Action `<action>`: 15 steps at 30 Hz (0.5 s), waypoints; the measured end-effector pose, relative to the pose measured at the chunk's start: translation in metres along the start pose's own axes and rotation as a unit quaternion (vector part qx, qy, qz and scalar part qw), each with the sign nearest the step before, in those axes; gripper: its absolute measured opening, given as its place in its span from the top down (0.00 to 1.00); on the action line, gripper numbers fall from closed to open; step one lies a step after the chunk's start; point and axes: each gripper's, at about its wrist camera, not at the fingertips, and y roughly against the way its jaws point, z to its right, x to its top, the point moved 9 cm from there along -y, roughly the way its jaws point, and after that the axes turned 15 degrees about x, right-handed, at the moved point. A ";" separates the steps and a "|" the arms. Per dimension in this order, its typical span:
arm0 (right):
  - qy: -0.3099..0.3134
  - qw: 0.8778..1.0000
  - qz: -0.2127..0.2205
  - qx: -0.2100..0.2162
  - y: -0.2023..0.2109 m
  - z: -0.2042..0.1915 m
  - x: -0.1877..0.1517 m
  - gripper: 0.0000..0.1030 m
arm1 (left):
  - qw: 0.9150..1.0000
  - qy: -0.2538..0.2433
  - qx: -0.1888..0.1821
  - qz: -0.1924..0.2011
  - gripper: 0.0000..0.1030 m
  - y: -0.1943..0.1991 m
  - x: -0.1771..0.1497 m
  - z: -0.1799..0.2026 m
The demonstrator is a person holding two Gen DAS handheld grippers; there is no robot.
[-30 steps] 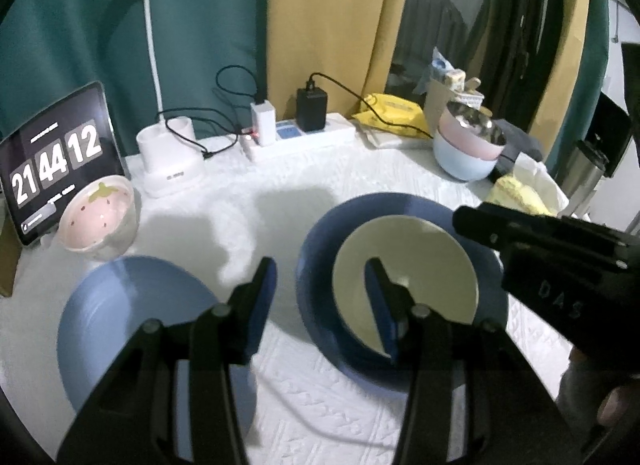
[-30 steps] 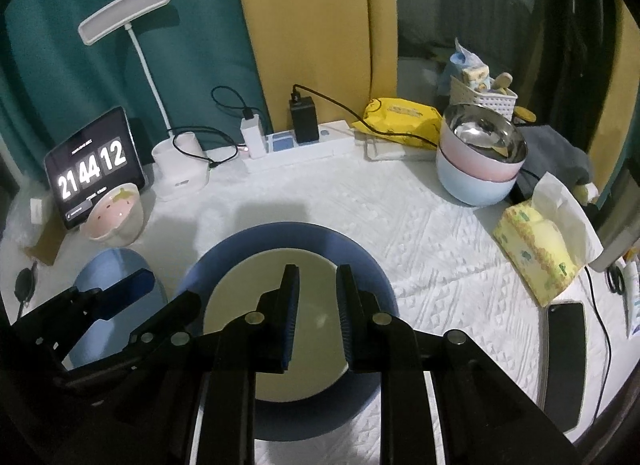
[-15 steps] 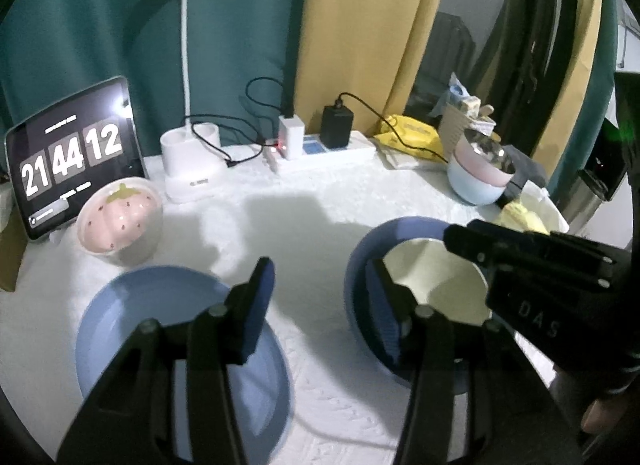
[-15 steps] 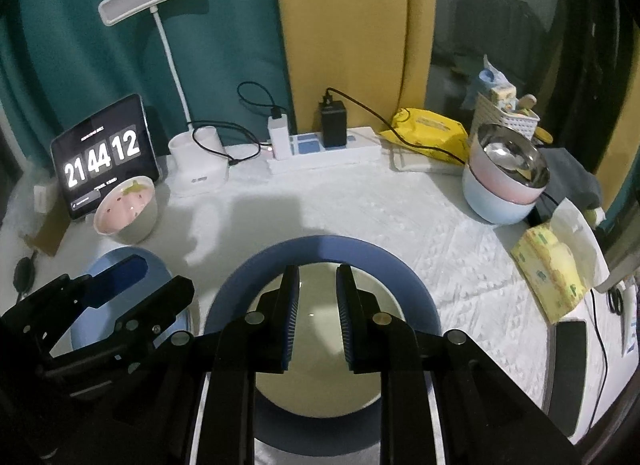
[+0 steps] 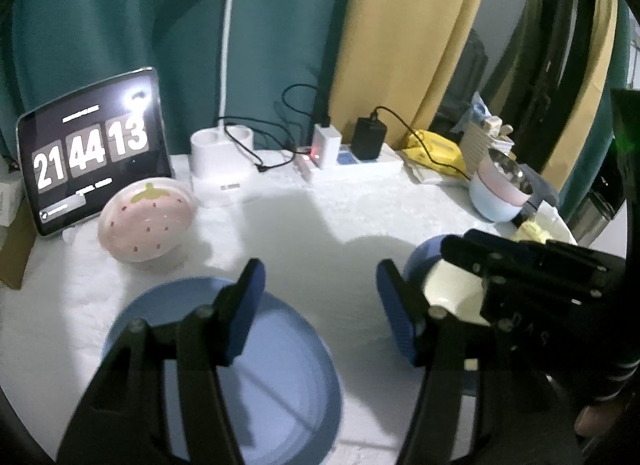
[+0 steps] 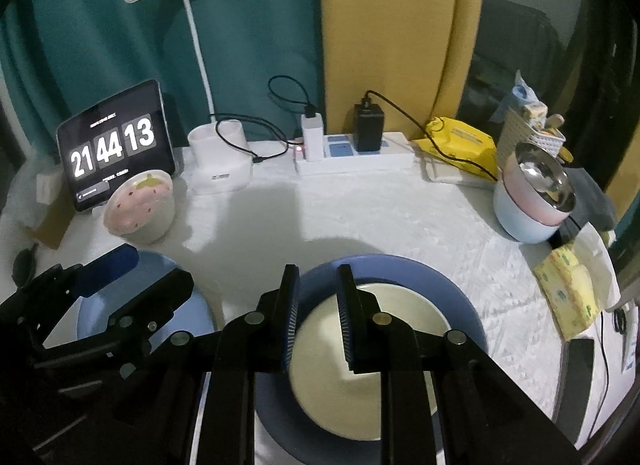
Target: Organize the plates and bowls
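A light blue plate lies at the front left of the white cloth. My left gripper hovers above its right edge, jaws opening, nothing between them. Behind it sits a pink strawberry bowl. A cream plate rests inside a dark blue plate at the front centre. Above these hangs my right gripper, shut and empty. The left gripper also shows in the right wrist view, over the light blue plate. Stacked bowls with a steel one on top stand at the right.
A tablet clock, a lamp base and a power strip with cables line the back. A yellow packet, a tissue pack and a phone sit along the right side.
Both grippers have shifted left across the table. The left jaws have spread wider and now stand over the light blue plate. The right jaws have kept their narrow gap.
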 end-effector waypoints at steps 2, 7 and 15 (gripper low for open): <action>0.004 1.000 -0.002 0.002 -0.004 -0.006 0.003 0.80 | 1.000 0.004 0.002 -0.001 0.42 -0.002 0.001 -0.007; 0.013 1.000 -0.007 0.005 -0.013 -0.018 0.009 0.80 | 1.000 0.010 0.009 -0.003 0.42 -0.007 0.003 -0.023; 0.024 1.000 -0.014 0.011 -0.028 -0.036 0.018 0.80 | 1.000 0.022 0.021 -0.005 0.42 -0.016 0.006 -0.050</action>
